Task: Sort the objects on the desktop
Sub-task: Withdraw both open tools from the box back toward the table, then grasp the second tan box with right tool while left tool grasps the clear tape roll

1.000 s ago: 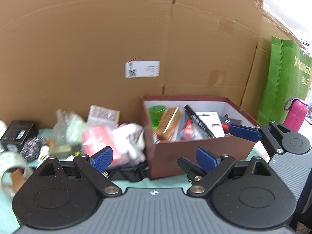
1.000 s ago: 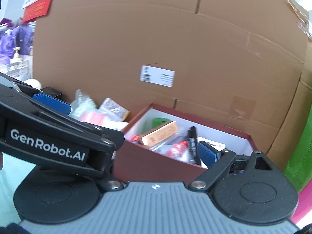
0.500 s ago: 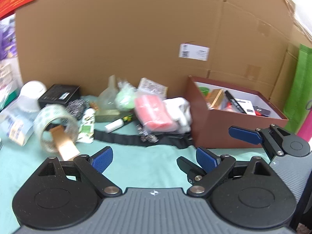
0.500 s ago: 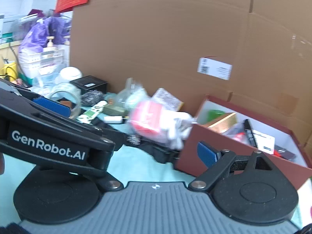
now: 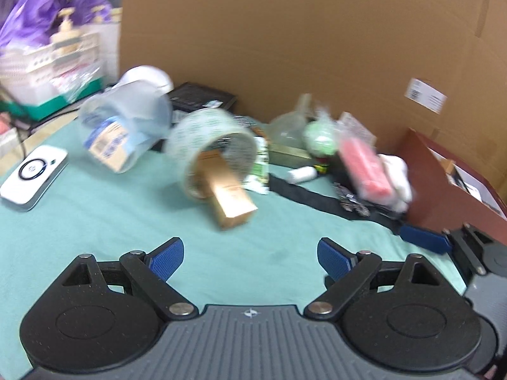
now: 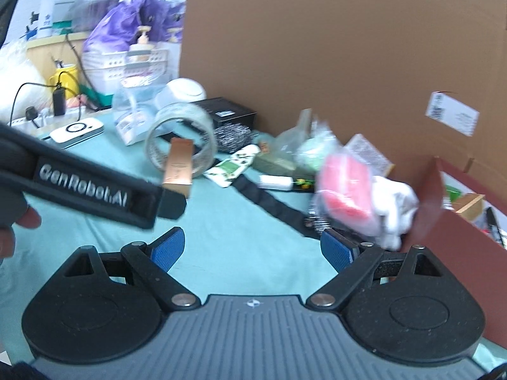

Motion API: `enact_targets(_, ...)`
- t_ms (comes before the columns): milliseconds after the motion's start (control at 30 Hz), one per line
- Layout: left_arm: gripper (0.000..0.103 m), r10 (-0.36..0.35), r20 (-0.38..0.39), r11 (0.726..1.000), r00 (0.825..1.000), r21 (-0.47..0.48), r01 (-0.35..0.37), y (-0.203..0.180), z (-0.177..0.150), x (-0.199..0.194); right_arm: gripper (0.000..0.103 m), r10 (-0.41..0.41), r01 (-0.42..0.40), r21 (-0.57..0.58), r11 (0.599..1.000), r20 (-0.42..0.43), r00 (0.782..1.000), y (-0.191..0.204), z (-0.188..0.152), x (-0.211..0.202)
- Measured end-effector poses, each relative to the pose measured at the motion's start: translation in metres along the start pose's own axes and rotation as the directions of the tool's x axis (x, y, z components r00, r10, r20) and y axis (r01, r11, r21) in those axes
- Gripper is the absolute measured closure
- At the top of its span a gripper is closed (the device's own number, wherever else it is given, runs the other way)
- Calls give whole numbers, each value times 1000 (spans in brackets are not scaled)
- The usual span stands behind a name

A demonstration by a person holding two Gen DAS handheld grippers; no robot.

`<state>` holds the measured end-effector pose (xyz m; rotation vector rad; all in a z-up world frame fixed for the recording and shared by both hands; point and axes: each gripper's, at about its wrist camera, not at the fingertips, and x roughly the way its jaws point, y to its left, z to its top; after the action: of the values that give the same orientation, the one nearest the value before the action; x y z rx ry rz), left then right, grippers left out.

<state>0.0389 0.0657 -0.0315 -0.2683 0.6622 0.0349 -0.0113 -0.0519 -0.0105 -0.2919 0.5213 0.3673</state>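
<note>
My left gripper [image 5: 250,258] is open and empty above the teal cloth [image 5: 126,221]. Ahead of it lies a gold box [image 5: 229,198] poking out of a clear tape roll [image 5: 218,145]. My right gripper [image 6: 252,251] is open and empty too; the same gold box [image 6: 179,166] and tape roll [image 6: 182,139] lie ahead to its left. A pink packet [image 5: 364,167] and a white bundle [image 5: 396,177] lie by the dark red box [image 5: 443,183], which holds sorted items. The left gripper's body [image 6: 88,183] crosses the right wrist view.
A black strap [image 5: 317,196], a small white tube [image 5: 302,174], a green pouch [image 5: 320,136], a clear bag [image 5: 126,126], a black box [image 5: 202,99] and a white charger [image 5: 33,174] lie on the cloth. A cardboard wall [image 5: 317,47] stands behind.
Both grippers have swung left, away from the dark red box, and now face the loose items on the cloth. Both stay open and empty.
</note>
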Motion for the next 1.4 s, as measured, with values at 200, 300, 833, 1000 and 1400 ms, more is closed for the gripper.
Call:
enact_targets(200,16,24,-4,999,1000,-33,-24,20,13,17,13,56,-57,-11,998,-29,998,16,6,24)
enact_targets(300,17,19,3,1000,1000,-25,-19,25,20,23,13,88,-88,-9,996,-33,996,23,12,38)
enact_targets(833,29,106,69,994,992,17,-107,48,48,48,51,194,-193,22,981,-59,979,44,45,108)
enact_targets(1000,51,82,56,996,995,12,-83,49,54,57,70,213,-208,70,976,-71,974,38,41,109)
enact_targets(1400,90,-29,5,997,1000,71,28,34,55,50,71,180,-173,60,983,-123,976,-2,-7,39)
